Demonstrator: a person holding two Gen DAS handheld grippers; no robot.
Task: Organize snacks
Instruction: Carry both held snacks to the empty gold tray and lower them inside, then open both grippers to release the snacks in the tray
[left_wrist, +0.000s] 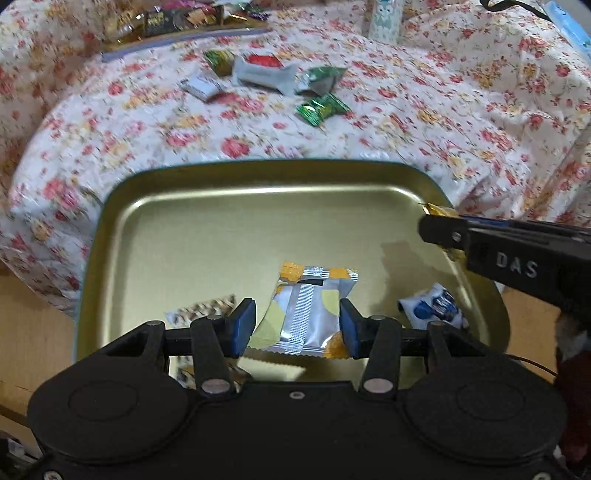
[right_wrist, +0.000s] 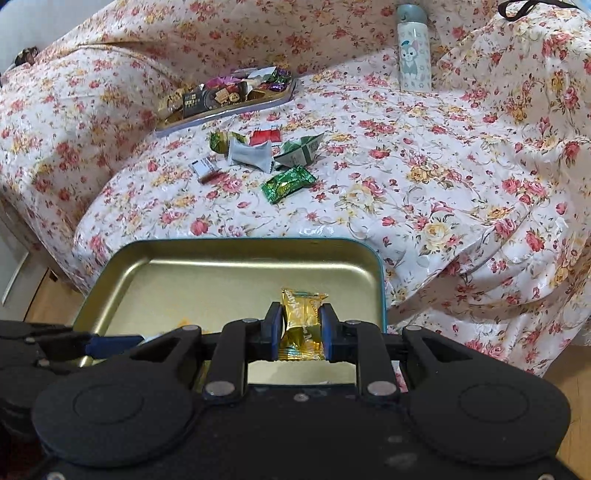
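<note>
Floral cloth spreads ahead of both grippers, covering the whole surface.

Gold tin sits directly under both grippers, at the cloth's near edge, its long side running across the left wrist view.

Far tray lies well ahead and to the left of the right gripper, heaped with mixed wrappers. Bottle stands upright well ahead, right of that tray.

Loose snacks are scattered on the cloth between the tin and the far tray; the nearest, a green pack, lies with its long axis running diagonally.

Left gripper is clamped on a silver-yellow pack, pads pressing its two side edges. The pack's long axis points away along the fingers and its crimped ends lie near and far. It hangs over the tin floor.

Right gripper is clenched on a gold candy, which is squeezed narrow and whose long axis also runs along the fingers. It is over the tin's right side.

White-blue wrapper lies in the tin just right of the left gripper; a patterned wrapper lies just to its left.
</note>
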